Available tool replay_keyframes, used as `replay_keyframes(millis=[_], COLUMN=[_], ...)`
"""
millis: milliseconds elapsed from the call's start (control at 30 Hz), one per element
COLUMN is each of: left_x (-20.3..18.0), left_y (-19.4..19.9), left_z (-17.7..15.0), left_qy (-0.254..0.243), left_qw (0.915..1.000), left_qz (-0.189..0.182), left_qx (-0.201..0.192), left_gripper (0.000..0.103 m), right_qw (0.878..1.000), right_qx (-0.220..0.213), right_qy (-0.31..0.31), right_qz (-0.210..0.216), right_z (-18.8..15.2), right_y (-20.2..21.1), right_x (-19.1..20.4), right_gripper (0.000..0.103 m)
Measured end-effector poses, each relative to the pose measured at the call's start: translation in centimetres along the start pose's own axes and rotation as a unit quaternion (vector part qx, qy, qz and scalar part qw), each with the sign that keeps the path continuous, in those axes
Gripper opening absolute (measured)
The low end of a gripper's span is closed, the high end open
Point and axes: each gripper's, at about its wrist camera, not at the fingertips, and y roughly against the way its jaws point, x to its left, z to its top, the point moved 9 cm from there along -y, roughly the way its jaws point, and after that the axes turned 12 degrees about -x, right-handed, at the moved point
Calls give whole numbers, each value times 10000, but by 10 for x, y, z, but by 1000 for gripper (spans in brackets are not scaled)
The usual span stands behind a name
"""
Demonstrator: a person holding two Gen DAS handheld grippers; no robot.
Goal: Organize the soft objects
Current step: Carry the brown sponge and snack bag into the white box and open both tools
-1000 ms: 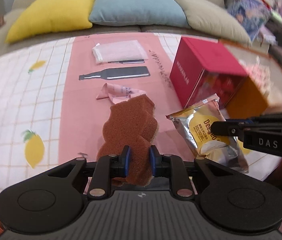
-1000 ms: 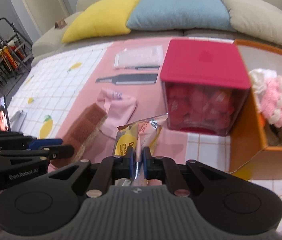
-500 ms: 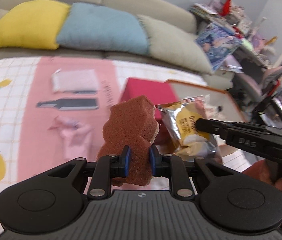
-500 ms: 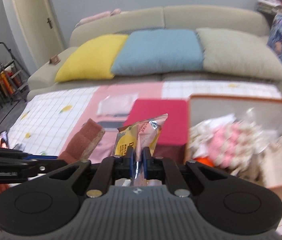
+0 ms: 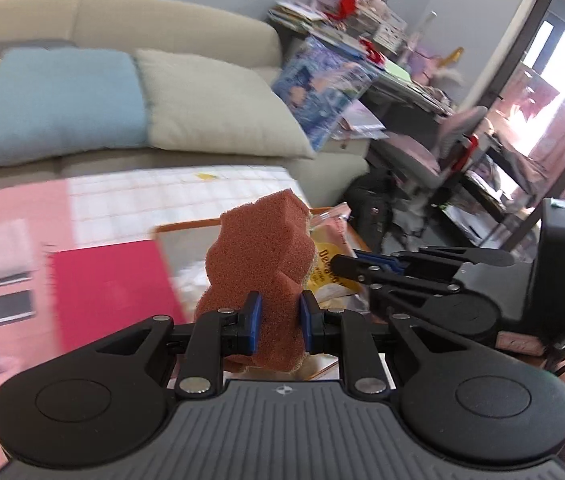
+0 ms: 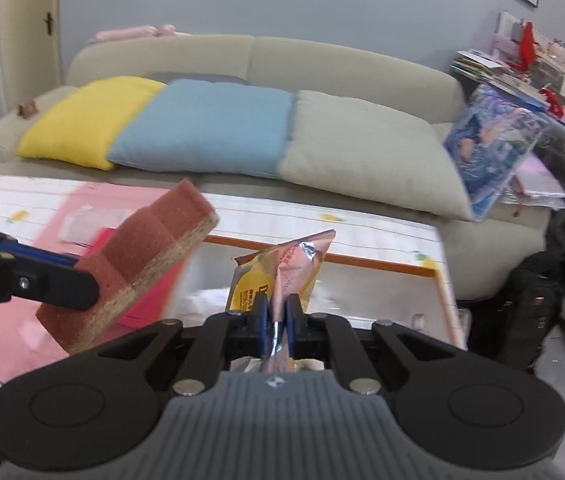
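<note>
Fingers of the left gripper [image 5: 277, 318] pinch the sponge [image 5: 260, 264] and the right gripper [image 6: 275, 322] nips the snack packet [image 6: 282, 268] thinly, so it could slip short of the orange-rimmed box [image 6: 382, 264]

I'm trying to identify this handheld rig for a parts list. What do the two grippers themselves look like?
Both are matte black plastic. The left gripper and right gripper each have blue pads on the fingers, silver rivets on the linkage arms, round raised discs at either side, a ribbed grey centre panel and a small compass-like logo. Seen from the left wrist, the right unit carries a black box with a green LED.
</note>
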Motion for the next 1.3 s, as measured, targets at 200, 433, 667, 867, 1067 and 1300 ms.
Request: replay_keyframes(millis=[200, 433, 667, 867, 1067, 1300], left_x=[-23, -29, -33, -48, -40, -17], left_y=[-63, -117, -141, -144, -163, -154], left_z=[1, -22, -33, -22, -45, -56], left_qy=[149, 135, -11, 61, 111, 199], left_qw=[9993, 9969, 9952, 9950, 9911, 9894], left_qz=[-215, -150, -191, -591, -315, -135], left_qx=[282, 766, 955, 799, 1292, 1432], left_gripper=[22, 22, 22, 0, 0, 2], right_qw=[9989, 9967, 9932, 9903, 9884, 9847], right_qx=[259, 566, 948, 1097, 1218, 1509], right_qy=[68, 335, 431, 464, 558, 476], right_qz=[-372, -481, -524, -711, -719, -728], right_z=[-13, -34, -63, -72, -77, -94], right_y=[-23, -48, -71, -76, -78, -87], right_x=[-53, -73, -82, -94, -102, -100], right_gripper=[7, 7, 7, 7, 7, 7])
